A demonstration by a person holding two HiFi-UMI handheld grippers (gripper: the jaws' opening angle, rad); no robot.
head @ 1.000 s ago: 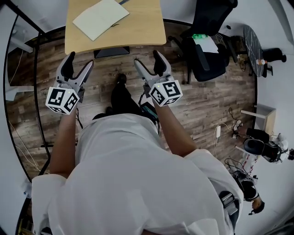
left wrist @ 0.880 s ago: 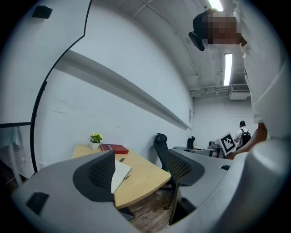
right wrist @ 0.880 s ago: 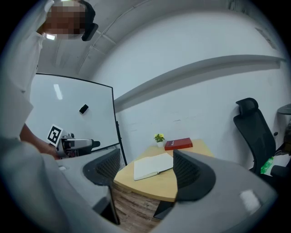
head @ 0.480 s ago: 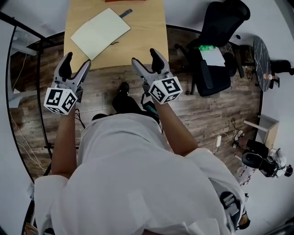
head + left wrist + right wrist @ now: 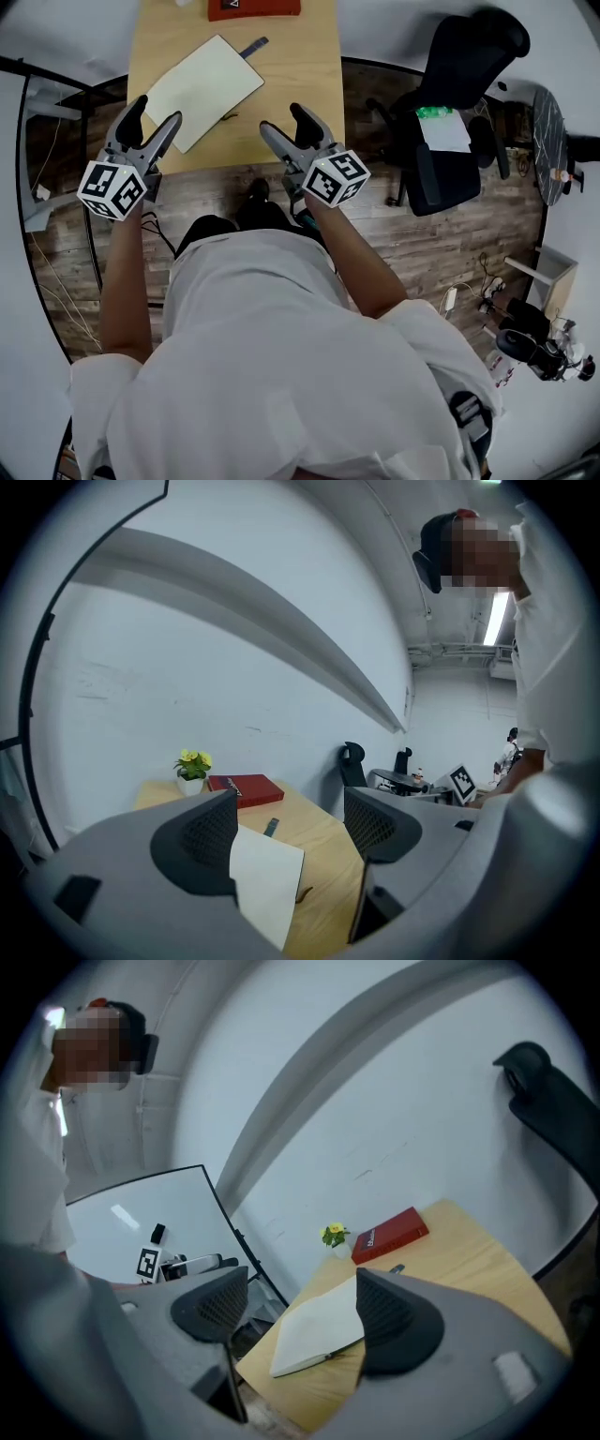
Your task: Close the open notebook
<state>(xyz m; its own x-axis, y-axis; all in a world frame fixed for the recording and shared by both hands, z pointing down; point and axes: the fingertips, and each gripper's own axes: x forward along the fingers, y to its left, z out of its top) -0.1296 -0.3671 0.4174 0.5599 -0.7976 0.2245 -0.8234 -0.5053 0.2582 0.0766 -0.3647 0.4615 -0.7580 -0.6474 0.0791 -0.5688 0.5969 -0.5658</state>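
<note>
An open notebook [image 5: 203,90] with blank cream pages lies tilted on the wooden desk [image 5: 300,75]; it also shows between the jaws in the left gripper view [image 5: 267,883] and the right gripper view [image 5: 314,1330]. My left gripper [image 5: 150,117] hangs open over the desk's near left edge, just short of the notebook. My right gripper [image 5: 286,122] is open at the near edge, right of the notebook. Neither holds anything.
A red book [image 5: 253,7] lies at the desk's far end, with a small potted plant [image 5: 192,769] beside it and a dark pen-like object [image 5: 253,46] near the notebook's far corner. A black office chair [image 5: 450,112] stands to the right on the wood floor.
Both grippers have moved forward from above the floor to the desk's near edge. The desk and notebook now sit closer in view, and the red book has come into sight.
</note>
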